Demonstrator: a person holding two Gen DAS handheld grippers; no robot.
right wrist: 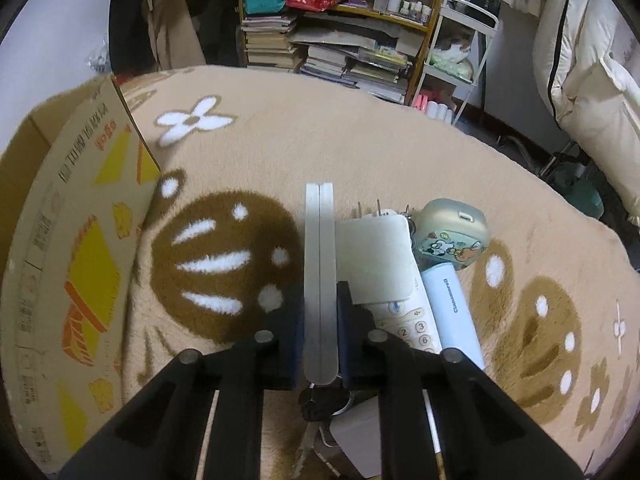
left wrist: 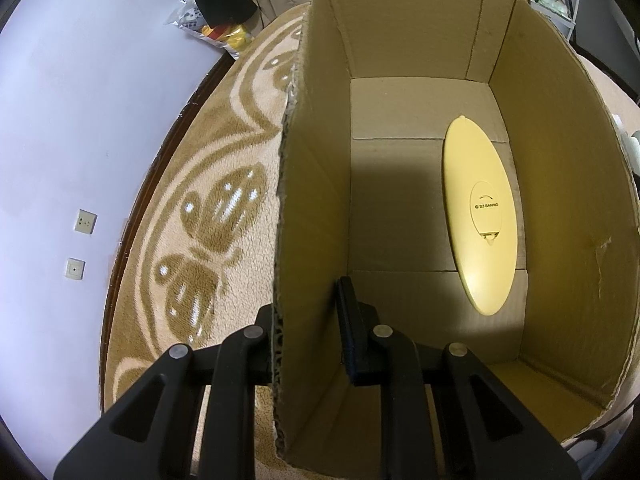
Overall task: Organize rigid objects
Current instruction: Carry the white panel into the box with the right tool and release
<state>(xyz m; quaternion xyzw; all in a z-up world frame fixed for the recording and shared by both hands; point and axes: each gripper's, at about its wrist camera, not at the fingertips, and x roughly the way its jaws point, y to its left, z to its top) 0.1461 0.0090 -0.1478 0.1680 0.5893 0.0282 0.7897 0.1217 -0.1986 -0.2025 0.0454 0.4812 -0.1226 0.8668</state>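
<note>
Cardboard fills the left wrist view: an open cardboard box (left wrist: 400, 60) sits on a beige patterned rug (left wrist: 208, 184), its near end cut off by the frame. Inside, a pale yellow oval plate (left wrist: 480, 216) marked "SANRIO" leans on edge against the right-hand wall, its rim resting on the box floor. The left gripper (left wrist: 312, 320) straddles the box's left wall, one black finger (left wrist: 352, 320) inside and the other outside, largely hidden behind the cardboard; the jaws stand apart, and whether they press the wall I cannot tell.

In the right wrist view, the right gripper (right wrist: 320, 320) is clamped on a thin silver slab (right wrist: 319, 264), seen edge-on as two joined layers, held upright above the rug (right wrist: 320, 128). Beside it lie a white square pad (right wrist: 376, 260), a white remote control (right wrist: 412, 332) partly covered by the pad, a light blue cylinder (right wrist: 452, 312) and a small cartoon-printed case (right wrist: 452, 236). Dark keys under the gripper are hard to make out. The printed box (right wrist: 80, 240) stands at left.
</note>
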